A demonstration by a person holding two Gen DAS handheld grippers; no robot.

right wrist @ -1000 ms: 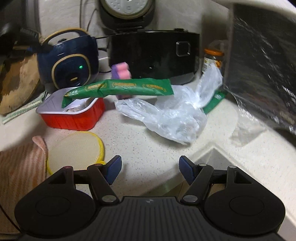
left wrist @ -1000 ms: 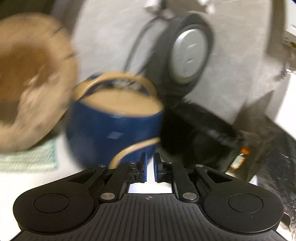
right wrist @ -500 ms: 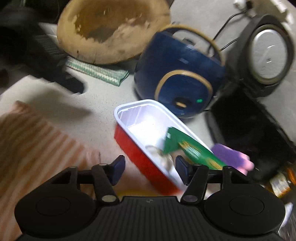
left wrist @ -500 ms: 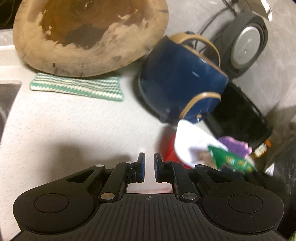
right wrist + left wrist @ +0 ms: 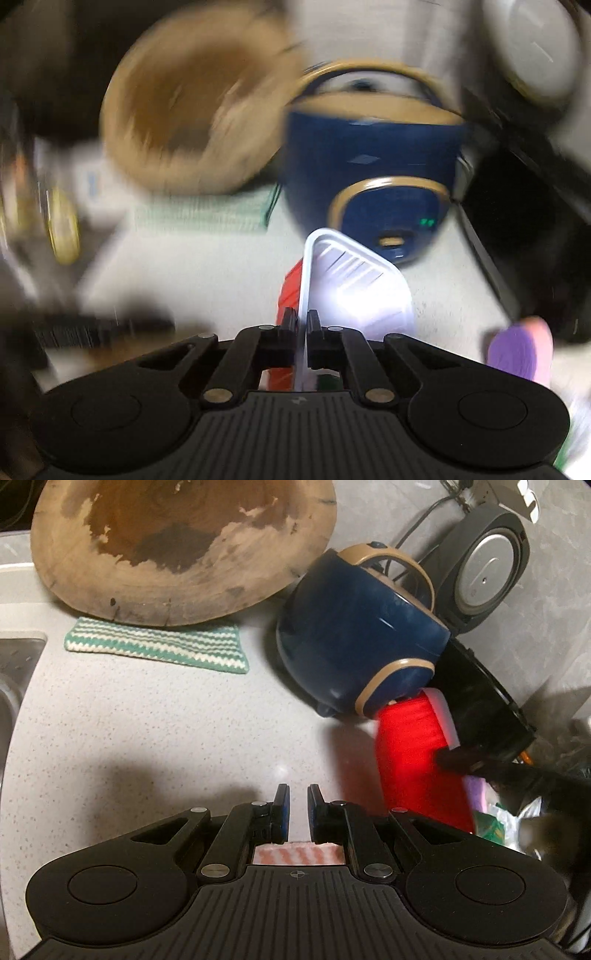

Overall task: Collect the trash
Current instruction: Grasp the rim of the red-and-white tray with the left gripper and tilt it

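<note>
A red plastic tray with a white inside (image 5: 354,288) is lifted and tilted on its side. My right gripper (image 5: 303,325) is shut on its rim. In the left wrist view the tray's red underside (image 5: 413,760) hangs at the right, with the right gripper's dark finger (image 5: 480,766) against it. My left gripper (image 5: 295,812) is nearly closed and empty, over the speckled counter (image 5: 147,720). Green wrapper bits and clear plastic (image 5: 502,823) lie under the tray at the right edge.
A navy rice cooker (image 5: 354,642) stands just behind the tray. A round wooden board (image 5: 177,546) leans at the back over a green striped cloth (image 5: 155,646). A black appliance (image 5: 480,701) and a purple sponge (image 5: 521,350) are at the right. A sink edge (image 5: 14,672) is far left.
My right gripper has closed on the tray's rim and lifted it, tipping it on its side. The left gripper has drawn back slightly over the counter.
</note>
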